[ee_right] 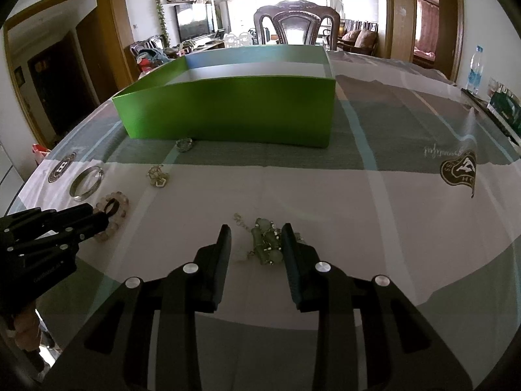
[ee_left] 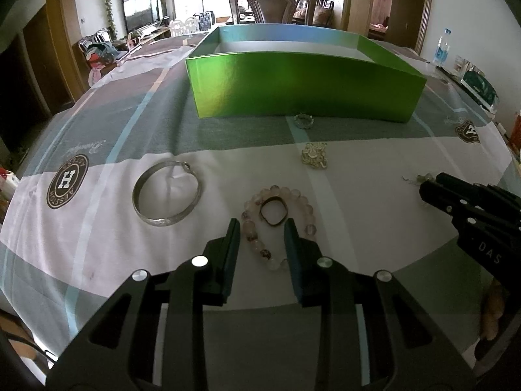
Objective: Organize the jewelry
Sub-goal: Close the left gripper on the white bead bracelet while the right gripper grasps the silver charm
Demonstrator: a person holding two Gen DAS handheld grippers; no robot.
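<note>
Daylight from tall windows behind a carved dark wooden chair falls over a table spread with a grey, white and pale-blue checked cloth printed with round crests.

Left gripper is held low over the cloth with its two dark fingers set apart. They straddle the near arc of a pale pink bead bracelet, with no pad seen touching a bead. A thin dark ring lies inside the bracelet's loop.

Right gripper is likewise spread, its fingers on either side of a pale green bead-and-chain piece. The piece sits close against the right finger, though I cannot tell whether they touch.

From the left wrist view, a plain silver metal bangle lies at ten o'clock of the left gripper, well apart. A small gold filigree trinket rests at one o'clock. Beyond it, a little silvery ring sits just beside the near wall of an open, glossy green cardboard box. Bare cloth runs between the gripper tips and that wall.

A clear plastic water bottle stands at the far right table edge.
</note>
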